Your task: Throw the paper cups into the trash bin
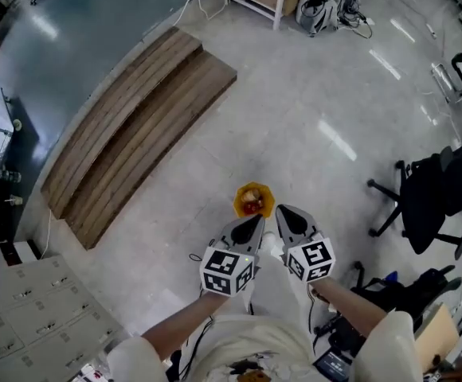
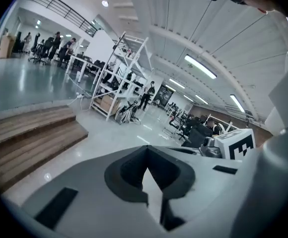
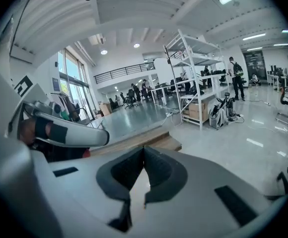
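A small orange trash bin (image 1: 253, 200) stands on the floor just ahead of both grippers, with red and pale stuff inside it. No paper cup shows outside the bin in any view. My left gripper (image 1: 252, 224) points at the bin from below left, its jaws shut with nothing between them. My right gripper (image 1: 284, 214) is beside it, likewise shut and empty. The left gripper view shows its own pads (image 2: 147, 155) pressed together and the right gripper's marker cube (image 2: 236, 144). In the right gripper view the pads (image 3: 144, 153) meet too, and the left gripper (image 3: 67, 134) shows at the left.
A low wooden step platform (image 1: 131, 126) lies to the upper left on the pale floor. Black office chairs (image 1: 430, 193) stand at the right, grey lockers (image 1: 32, 309) at the lower left. A white shelf rack (image 3: 193, 78) with boxes and bags stands farther off, with people beyond it.
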Tool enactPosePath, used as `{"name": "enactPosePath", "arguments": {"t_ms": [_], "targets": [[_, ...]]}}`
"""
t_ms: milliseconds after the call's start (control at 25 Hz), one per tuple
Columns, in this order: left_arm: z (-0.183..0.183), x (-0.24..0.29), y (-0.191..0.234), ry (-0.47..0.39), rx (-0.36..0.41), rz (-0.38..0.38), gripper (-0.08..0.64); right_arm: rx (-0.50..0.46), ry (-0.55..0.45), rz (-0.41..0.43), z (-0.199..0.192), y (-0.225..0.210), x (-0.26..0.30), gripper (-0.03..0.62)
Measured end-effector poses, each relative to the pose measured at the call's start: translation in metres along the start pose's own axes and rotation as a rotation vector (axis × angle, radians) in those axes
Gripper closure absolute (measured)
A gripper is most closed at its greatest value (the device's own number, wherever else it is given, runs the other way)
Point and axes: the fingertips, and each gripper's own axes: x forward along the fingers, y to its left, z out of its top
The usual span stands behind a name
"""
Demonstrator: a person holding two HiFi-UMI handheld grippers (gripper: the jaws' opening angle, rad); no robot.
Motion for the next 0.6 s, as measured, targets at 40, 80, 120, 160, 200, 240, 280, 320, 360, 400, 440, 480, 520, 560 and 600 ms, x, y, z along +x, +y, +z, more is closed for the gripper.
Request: {"name": "enactPosePath", "arguments": {"t_ms": [40,80,120,160,200,240,280,320,360,400,440,480,520,560,600], "targets": [[0.01,-0.014,-0.008,-0.021,0.016,0.005,0.555,0.0,-0.016,0.012,0.013,0.013,-0.011,0.584],[0.019,-0.029,-0.016,-0.039,0.032,0.008,0.555,-0.001,-0.03,0.025,0.025,0.026,-0.024,0.584],[0.027,-0.044,-0.025,-0.056,0.046,0.01,0.555,-0.004,-0.044,0.039,0.037,0.038,-0.036,0.584],[0.036,-0.057,-0.033,-0.076,0.059,0.009,0.555,-0.013,-0.06,0.051,0.049,0.048,-0.047,0.584],[0.045,-0.068,-0.041,-0.099,0.073,0.005,0.555,-0.026,-0.076,0.061,0.061,0.056,-0.055,0.585],[0.055,-0.077,-0.048,-0.122,0.09,-0.002,0.555,-0.041,-0.093,0.069,0.074,0.063,-0.063,0.586],[0.065,-0.085,-0.055,-0.144,0.11,-0.009,0.555,-0.054,-0.109,0.074,0.085,0.068,-0.069,0.586],[0.072,-0.093,-0.062,-0.163,0.131,-0.016,0.555,-0.062,-0.124,0.077,0.096,0.074,-0.076,0.586],[0.079,-0.101,-0.069,-0.178,0.149,-0.023,0.555,-0.067,-0.137,0.079,0.104,0.079,-0.082,0.586],[0.083,-0.107,-0.076,-0.19,0.162,-0.029,0.555,-0.071,-0.147,0.081,0.111,0.083,-0.089,0.586],[0.086,-0.113,-0.082,-0.199,0.171,-0.033,0.555,-0.073,-0.155,0.082,0.116,0.086,-0.096,0.586],[0.089,-0.118,-0.087,-0.208,0.178,-0.036,0.555,-0.075,-0.162,0.084,0.12,0.089,-0.102,0.586],[0.09,-0.123,-0.09,-0.214,0.182,-0.038,0.555,-0.076,-0.165,0.086,0.122,0.092,-0.108,0.586],[0.091,-0.128,-0.093,-0.219,0.183,-0.039,0.555,-0.076,-0.165,0.087,0.123,0.095,-0.112,0.586],[0.092,-0.132,-0.094,-0.222,0.182,-0.041,0.555,-0.076,-0.162,0.089,0.123,0.097,-0.116,0.585]]}}
